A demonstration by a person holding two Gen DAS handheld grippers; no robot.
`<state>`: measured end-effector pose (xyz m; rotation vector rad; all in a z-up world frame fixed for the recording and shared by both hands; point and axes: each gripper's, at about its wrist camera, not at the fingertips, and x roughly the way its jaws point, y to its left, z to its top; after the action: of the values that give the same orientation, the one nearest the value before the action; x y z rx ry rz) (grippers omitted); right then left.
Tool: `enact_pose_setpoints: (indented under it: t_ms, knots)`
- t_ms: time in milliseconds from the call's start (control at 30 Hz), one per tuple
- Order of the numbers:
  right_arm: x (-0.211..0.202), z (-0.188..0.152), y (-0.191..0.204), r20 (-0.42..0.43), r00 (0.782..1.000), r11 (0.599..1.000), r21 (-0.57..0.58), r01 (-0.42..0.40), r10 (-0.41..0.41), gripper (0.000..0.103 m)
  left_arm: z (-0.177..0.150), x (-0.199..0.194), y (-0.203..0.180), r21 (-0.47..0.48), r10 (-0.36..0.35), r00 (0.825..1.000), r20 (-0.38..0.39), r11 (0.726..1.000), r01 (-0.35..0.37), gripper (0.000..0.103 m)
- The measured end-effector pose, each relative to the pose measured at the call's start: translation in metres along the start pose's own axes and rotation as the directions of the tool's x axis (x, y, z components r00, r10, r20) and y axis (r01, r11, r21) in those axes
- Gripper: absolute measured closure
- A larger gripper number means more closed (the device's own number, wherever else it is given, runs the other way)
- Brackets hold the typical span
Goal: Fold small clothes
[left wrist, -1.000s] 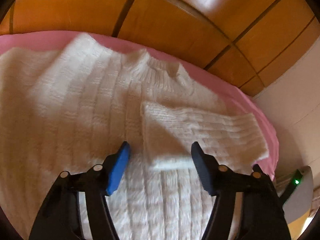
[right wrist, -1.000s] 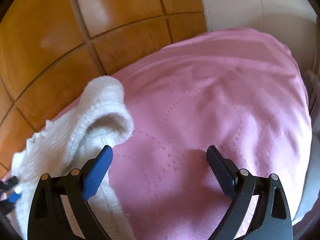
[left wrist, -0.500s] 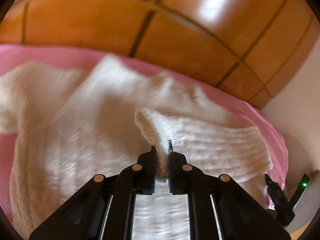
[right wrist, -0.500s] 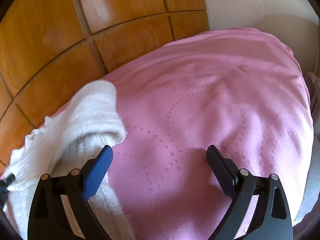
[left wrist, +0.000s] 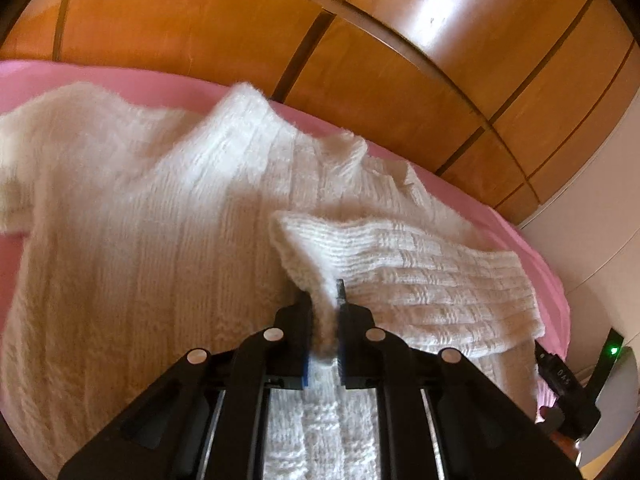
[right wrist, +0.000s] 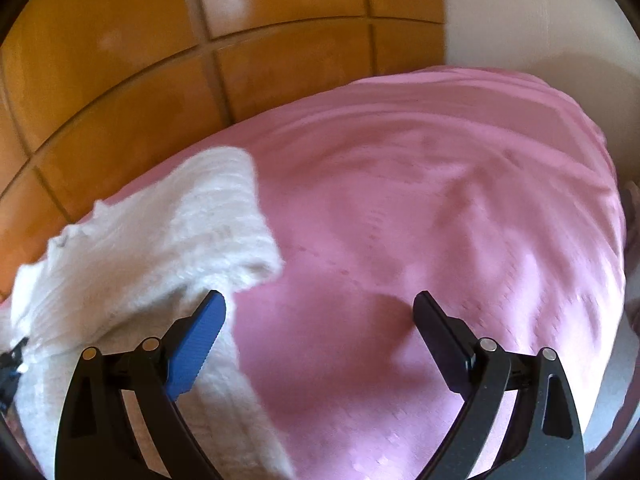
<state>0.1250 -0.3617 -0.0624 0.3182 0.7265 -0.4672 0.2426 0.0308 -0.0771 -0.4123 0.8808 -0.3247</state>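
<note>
Left gripper (left wrist: 322,300) now clamped on sweater (left wrist: 140,240) sleeve, right gripper (right wrist: 320,312) fingers wide (empty), pink bedspread (right wrist: 440,220), wooden wardrobe (left wrist: 360,40).

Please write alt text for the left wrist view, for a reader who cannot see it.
The left tool is shut on the cuff of a white sweater, whose sleeve is folded across its body. The sweater lies on a pink cover.

A pink-covered bed (right wrist: 440,208) carries everything here, its sheet stretching wide ahead of the right gripper (right wrist: 320,320) and showing faint dotted stitching. Directly on it lies a white knitted sweater (left wrist: 140,240), spread flat ahead of the left gripper (left wrist: 322,304) and reaching just left of the right gripper's blue pad.
</note>
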Motion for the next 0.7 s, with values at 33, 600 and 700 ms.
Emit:
enact_pose_setpoints:
  t_ms: [33, 600, 700]
  knots:
    - [-0.001, 0.005, 0.004, 0.01, 1.0, 1.0, -0.016, -0.019, 0.019, 0.009, 0.004, -0.002, -0.002, 0.013, 0.01, 1.0, 0.012, 1.0, -0.01, 0.094]
    - [0.01, 0.005, 0.001, -0.061, 0.99, 0.991, -0.05, 0.124, -0.126, 0.006, 0.006, 0.0, 0.029, -0.043, 0.023, 0.999, 0.031, 0.999, -0.022, 0.091]
    - [-0.021, -0.003, -0.005, 0.03, 0.998, 0.998, -0.012, 0.055, -0.055, 0.006, 0.006, 0.002, 0.029, -0.041, 0.023, 0.999, 0.03, 0.999, -0.021, 0.09]
